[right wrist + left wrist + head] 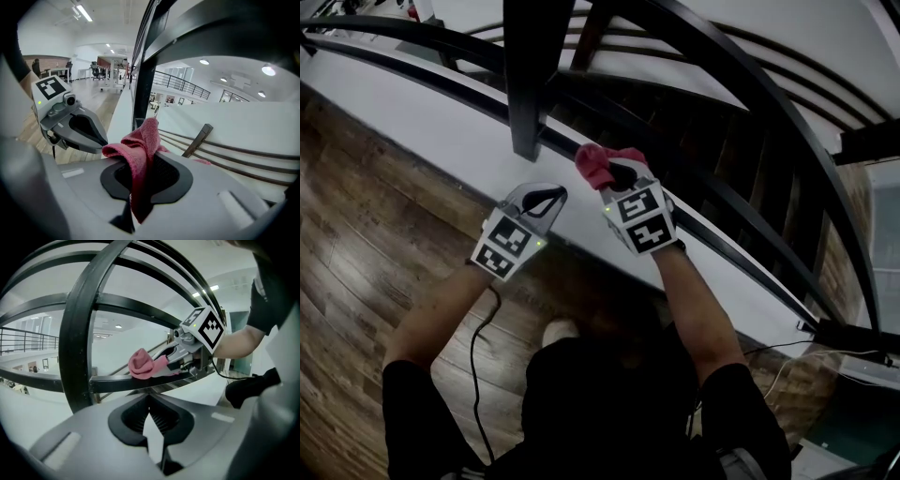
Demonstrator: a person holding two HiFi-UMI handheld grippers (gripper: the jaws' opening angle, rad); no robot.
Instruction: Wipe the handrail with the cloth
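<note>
The cloth (598, 165), pink and bunched, lies on top of the dark handrail (112, 384), with one end pinched in the closed jaws of the right gripper (623, 180). The right gripper view shows its fabric running down between the pads and folding over to the left. Just left of the cloth a thick black post (530, 75) rises from the rail, so little room is left on that side. To the right the rail runs on bare, sloping away past the person's right arm. More dark bars lie beyond it. The left gripper (549, 196) hangs near the cloth but apart from it, with its jaws together and nothing between them. Its tips are over the white ledge (441, 131) on the near side of the rail, and the rail is ahead of them, untouched. Below the ledge lies a wooden floor (356, 216), where a black cable (478, 356) trails by the person's left arm.
</note>
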